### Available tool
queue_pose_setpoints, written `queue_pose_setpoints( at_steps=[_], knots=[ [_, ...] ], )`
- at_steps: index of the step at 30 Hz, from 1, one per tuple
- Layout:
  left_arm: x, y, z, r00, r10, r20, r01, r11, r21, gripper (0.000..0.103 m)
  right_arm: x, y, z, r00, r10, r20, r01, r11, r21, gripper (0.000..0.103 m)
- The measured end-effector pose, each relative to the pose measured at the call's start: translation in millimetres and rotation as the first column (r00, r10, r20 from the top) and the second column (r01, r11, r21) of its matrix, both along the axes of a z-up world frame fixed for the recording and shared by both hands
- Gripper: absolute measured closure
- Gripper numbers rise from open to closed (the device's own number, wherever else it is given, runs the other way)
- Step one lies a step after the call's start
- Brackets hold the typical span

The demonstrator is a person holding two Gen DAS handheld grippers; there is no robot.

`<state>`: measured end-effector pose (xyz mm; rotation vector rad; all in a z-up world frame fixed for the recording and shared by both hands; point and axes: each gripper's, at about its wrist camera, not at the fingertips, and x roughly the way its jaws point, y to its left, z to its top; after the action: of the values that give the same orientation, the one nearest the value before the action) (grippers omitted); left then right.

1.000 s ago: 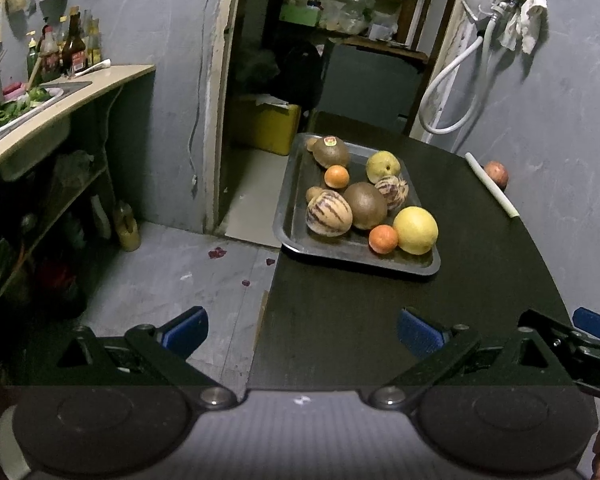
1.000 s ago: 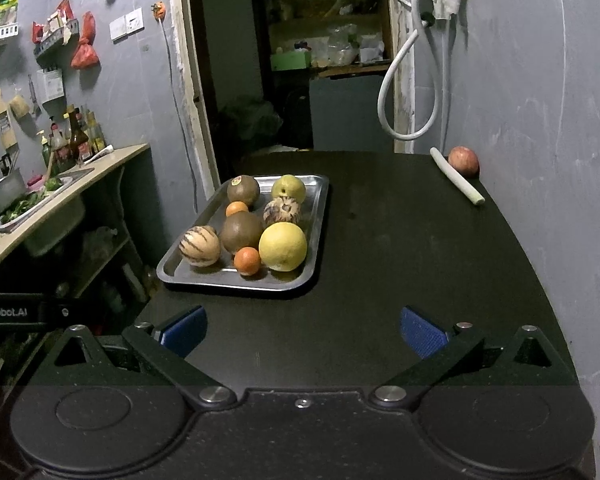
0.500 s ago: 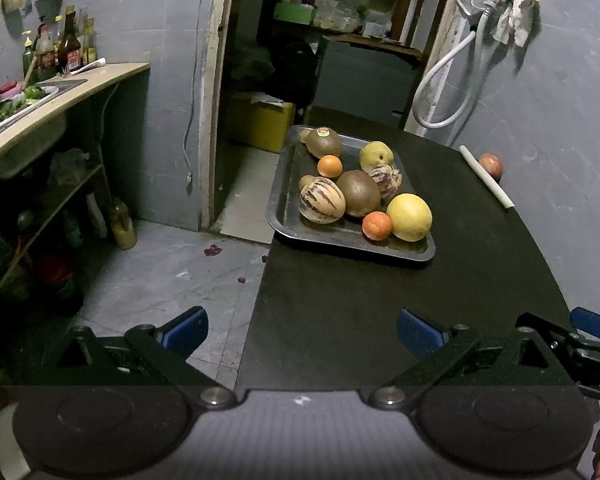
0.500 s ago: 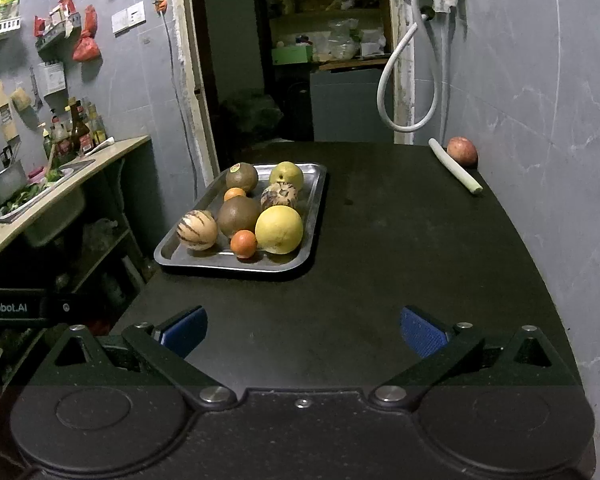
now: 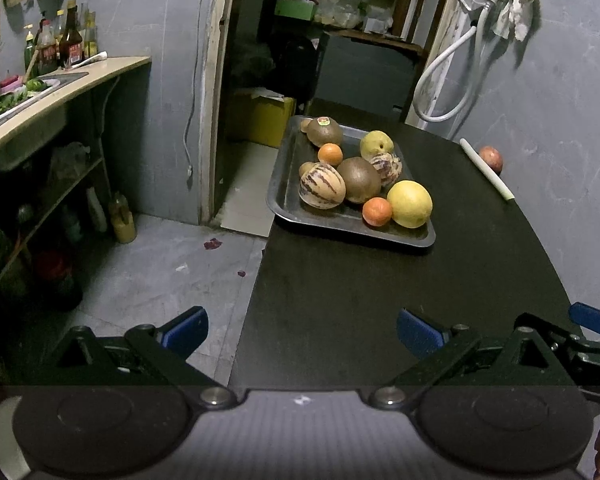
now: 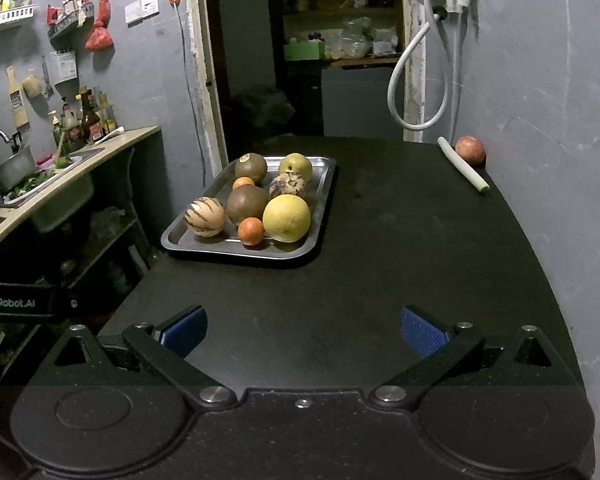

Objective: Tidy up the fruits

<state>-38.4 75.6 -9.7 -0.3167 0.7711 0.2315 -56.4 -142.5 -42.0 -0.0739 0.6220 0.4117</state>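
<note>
Both tools hang low over the near end of the dark tabletop (image 6: 400,248), each with its blue-padded jaws spread wide apart and nothing between them. The left tool (image 5: 302,330) sits at the tabletop's left edge, half over the floor; the right tool (image 6: 303,330) is squarely over the tabletop, its tip also showing at the right edge of the left wrist view.

Ahead of the right tool and a little to its left stands a shallow metal tray (image 6: 327,184) holding most of the fruit, packed close: a large yellow round citrus (image 6: 287,218) and a small orange mandarin (image 6: 251,231) nearest the tool, a cream melon with dark stripes (image 6: 205,216) to their left, a brown round fruit (image 6: 247,204) behind, then a second small orange one (image 6: 243,182), a mottled striped fruit (image 6: 287,186), a brown fruit with a sticker (image 6: 251,168) and a yellow-green pear-like fruit (image 6: 295,165) at the far end. Well apart from the tray, far ahead and to the right against the wall, a red round fruit (image 6: 470,150) lies touching a pale green stalk (image 6: 462,163).

As for the step in hand, the scene fits two readings: fruit gathered onto the tray with the red one the straggler, or a full tray waiting to be sorted out. If the red fruit is to join the rest, the right tool is better placed; it would need a long reach forward-right, and jaws closing around the fruit clear of the stalk and the wall.
</note>
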Motion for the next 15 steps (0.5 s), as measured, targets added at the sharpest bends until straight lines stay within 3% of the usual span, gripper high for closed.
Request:
queue_pose_setpoints(
  at_steps=[15],
  knots=[
    [-0.7,-0.3,0.3,1.0,-0.001,0.0,0.001,1.0,0.001,0.001,1.3,-1.4,-0.7,1.0,0.004,-0.003,-0.004,1.0,0.003,0.001]
  ],
)
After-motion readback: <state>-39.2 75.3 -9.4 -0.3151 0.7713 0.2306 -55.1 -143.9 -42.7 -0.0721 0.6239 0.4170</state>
